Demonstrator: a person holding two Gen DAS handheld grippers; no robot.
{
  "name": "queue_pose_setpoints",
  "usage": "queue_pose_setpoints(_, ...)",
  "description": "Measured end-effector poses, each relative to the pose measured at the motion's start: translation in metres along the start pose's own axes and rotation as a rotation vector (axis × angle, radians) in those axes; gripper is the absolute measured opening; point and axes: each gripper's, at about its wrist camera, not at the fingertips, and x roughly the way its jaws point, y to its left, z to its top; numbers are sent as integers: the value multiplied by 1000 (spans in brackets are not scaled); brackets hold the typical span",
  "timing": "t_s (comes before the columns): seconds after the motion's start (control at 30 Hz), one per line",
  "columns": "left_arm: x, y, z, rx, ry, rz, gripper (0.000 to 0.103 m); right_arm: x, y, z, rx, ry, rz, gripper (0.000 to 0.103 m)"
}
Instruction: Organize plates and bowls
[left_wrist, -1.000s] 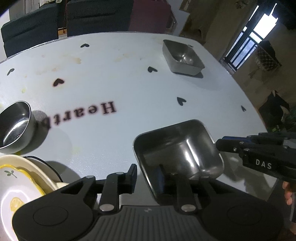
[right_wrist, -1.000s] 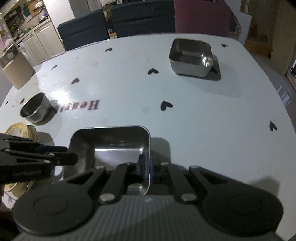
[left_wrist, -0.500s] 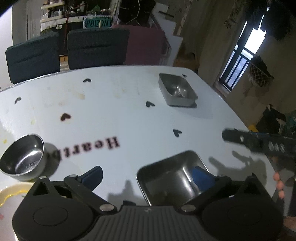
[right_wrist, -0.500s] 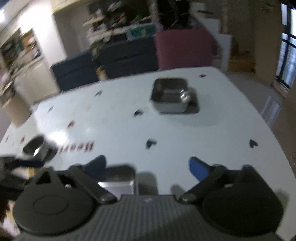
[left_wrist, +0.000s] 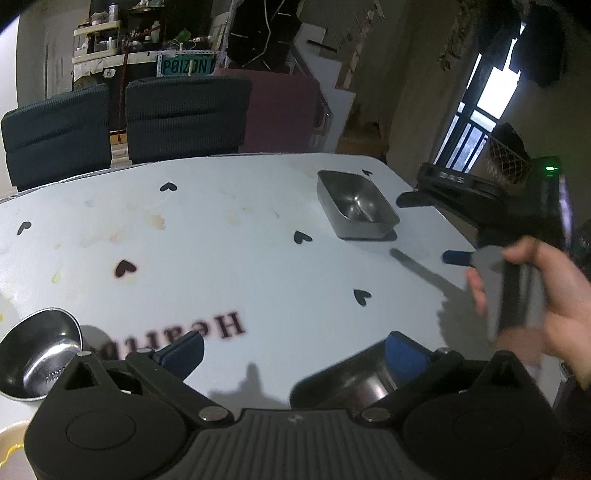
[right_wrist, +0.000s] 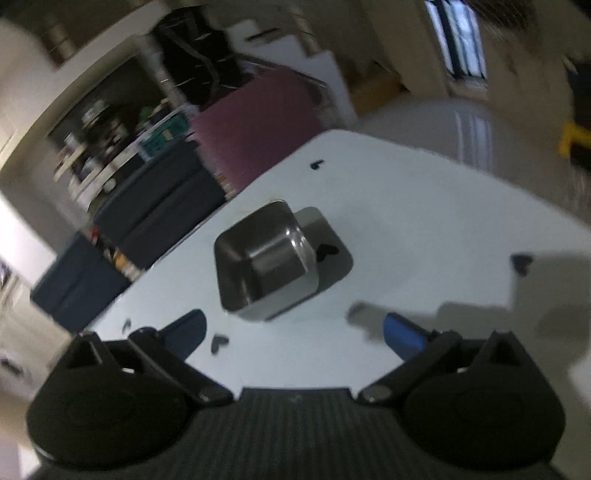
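My left gripper (left_wrist: 293, 352) is open, its blue pads wide apart and holding nothing. A square steel tray (left_wrist: 340, 380) rests on the white table (left_wrist: 229, 258) just under its right finger, partly hidden. A round steel bowl (left_wrist: 37, 358) sits at the lower left. A second square steel tray (left_wrist: 354, 206) stands far right. My right gripper (left_wrist: 428, 229), held by a hand (left_wrist: 546, 295), hovers open beside it. In the blurred, tilted right wrist view, the right gripper (right_wrist: 295, 334) is open and empty, with that square tray (right_wrist: 266, 258) ahead of it.
A yellow-rimmed plate (left_wrist: 7, 439) peeks in at the bottom left corner. Dark chairs (left_wrist: 184, 114) and a maroon one (left_wrist: 284, 110) line the table's far edge. The right table edge (left_wrist: 436, 210) runs close by the far tray.
Both grippers opened and let go of the near square tray, which now lies on the table. The right gripper swung right toward the far tray and rolled. The left drew back and up.
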Motion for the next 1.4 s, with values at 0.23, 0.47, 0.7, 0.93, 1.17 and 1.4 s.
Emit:
queue_pose_setpoints(0.23,10,17,3,-32,3,-24,103,53,11,18,131,40,4,79)
queue_pose_setpoints(0.47,22,27,2,-38,27,-22,103,75,23,17,185,60,-3,64)
queue_pose_setpoints(0.7,32,34,0,-49,52,-1,103,89,26,7,140,112,-28,49)
queue_pose_setpoints(0.93,29,33,3,-54,34,7,103,73,19,9,93,112,-25,27)
queue_pose_setpoints(1.17,25,31,8,-75,-7,8,103,69,26,7,-99,159,4,7)
queue_pose_setpoints(1.4,31,47,21,-164,-48,18,82,60,46,-15,-342,284,111,5)
